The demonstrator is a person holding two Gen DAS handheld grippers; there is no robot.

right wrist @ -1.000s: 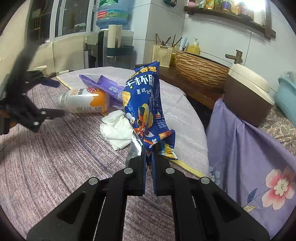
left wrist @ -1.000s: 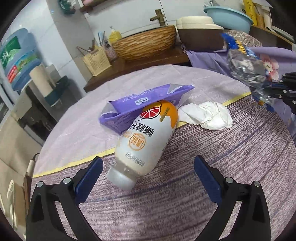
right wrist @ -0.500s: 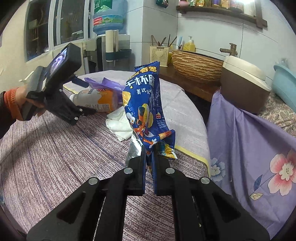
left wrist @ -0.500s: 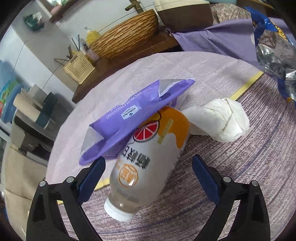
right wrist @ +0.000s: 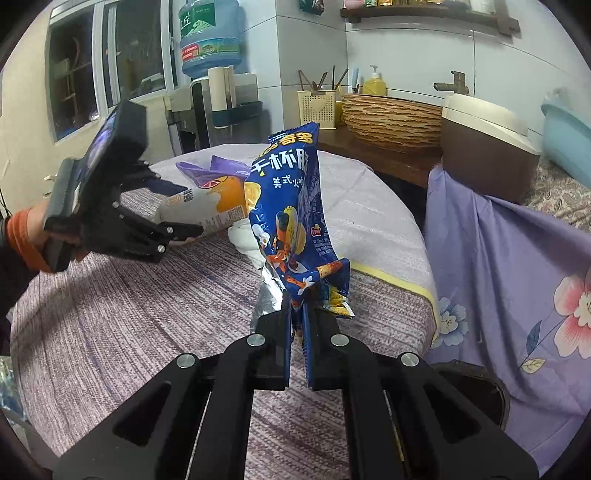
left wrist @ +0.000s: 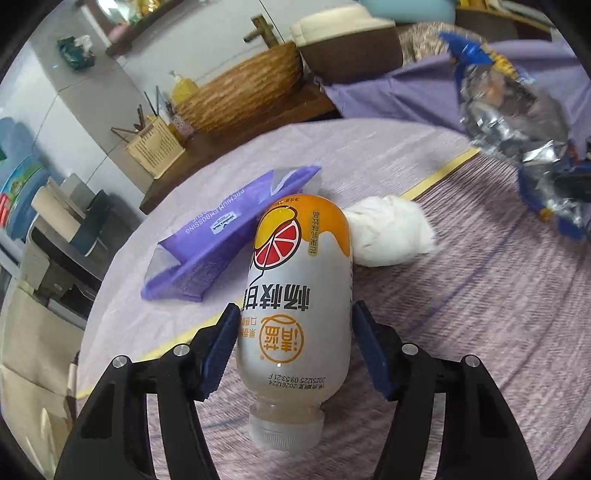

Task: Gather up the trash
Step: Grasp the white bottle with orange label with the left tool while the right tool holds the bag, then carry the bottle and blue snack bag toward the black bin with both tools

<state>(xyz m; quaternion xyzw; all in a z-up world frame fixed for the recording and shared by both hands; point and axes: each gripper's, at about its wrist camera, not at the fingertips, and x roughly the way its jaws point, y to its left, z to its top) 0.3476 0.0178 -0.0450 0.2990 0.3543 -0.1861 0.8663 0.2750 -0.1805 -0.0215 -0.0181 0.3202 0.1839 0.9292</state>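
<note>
Plastic bottle [left wrist: 295, 295], cap toward the half-closed left gripper [left wrist: 295, 343], is bracketed lengthwise; right gripper [right wrist: 297, 354] pinches the snack bag [right wrist: 291, 221].

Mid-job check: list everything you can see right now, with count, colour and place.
bottle: 1, white and orange, lying on table between left fingers
wipes pack: 1, purple, left of bottle
tissue wad: 1, white, right of bottle
snack bag: 1, blue, held upright
table: 1, purple cloth
woven basket: 1, tan, counter behind
water jug: 1, blue, on dispenser
left gripper: black, jaws astride bottle
right gripper: black, clamping bag
</note>
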